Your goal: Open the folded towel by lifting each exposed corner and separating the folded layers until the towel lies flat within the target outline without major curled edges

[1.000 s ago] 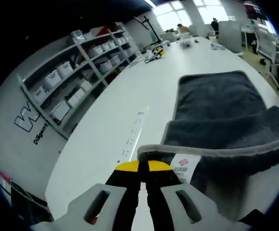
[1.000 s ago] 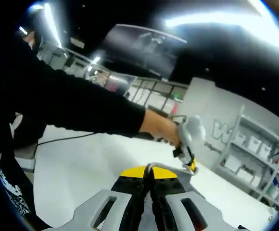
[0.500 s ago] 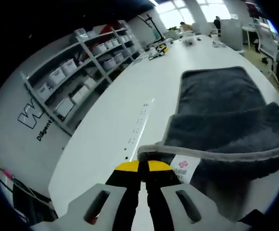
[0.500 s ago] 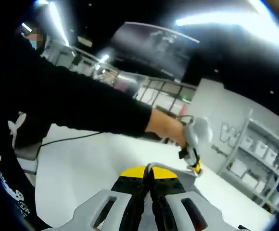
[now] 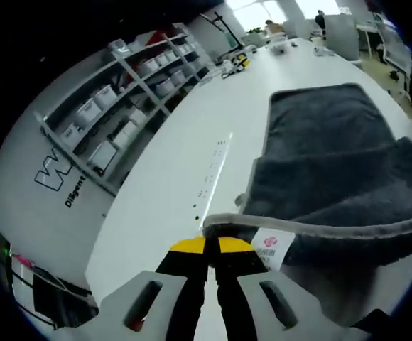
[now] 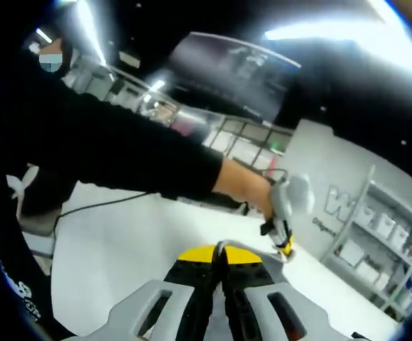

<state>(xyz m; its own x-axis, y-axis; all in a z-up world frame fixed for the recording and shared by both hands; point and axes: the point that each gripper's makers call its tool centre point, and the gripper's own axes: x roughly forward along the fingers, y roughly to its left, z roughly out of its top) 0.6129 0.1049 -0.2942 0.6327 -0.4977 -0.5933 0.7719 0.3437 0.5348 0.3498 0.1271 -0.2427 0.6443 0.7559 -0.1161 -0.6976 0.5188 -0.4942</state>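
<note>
Two tongs are under inspection, and we find both pressed together at their yellow tips. In the left gripper view, the left tongs (image 5: 212, 246) are clamped on the pale hemmed edge of the towel (image 5: 327, 153), just beside its white label (image 5: 270, 245) with red print. We note that the gripped edge is raised off the counter (image 5: 170, 170), forming a lifted fold nearest the camera, while the rest of the dark grey towel lies spread on the white surface farther off. A second layer of the towel overlaps the flat portion across the middle of the cloth.

In the right gripper view, the right tongs (image 6: 220, 252) meet at their tips with a thin light sliver between them; we take this to be the towel's edge, though the cloth itself is barely visible there. In the same view the left tongs (image 6: 283, 238) appear beyond, held by the person's hand (image 6: 252, 192), with a black sleeve (image 6: 106, 156) reaching in from the left.

We record grey shelving (image 5: 121, 99) with white storage bins along the wall beside the counter, and a wall panel (image 5: 60, 181) bearing dark lettering. A row of small dark marks (image 5: 213, 167) runs along the counter to the left of the towel. Small items lie at the counter's far end, too small for us to identify.
</note>
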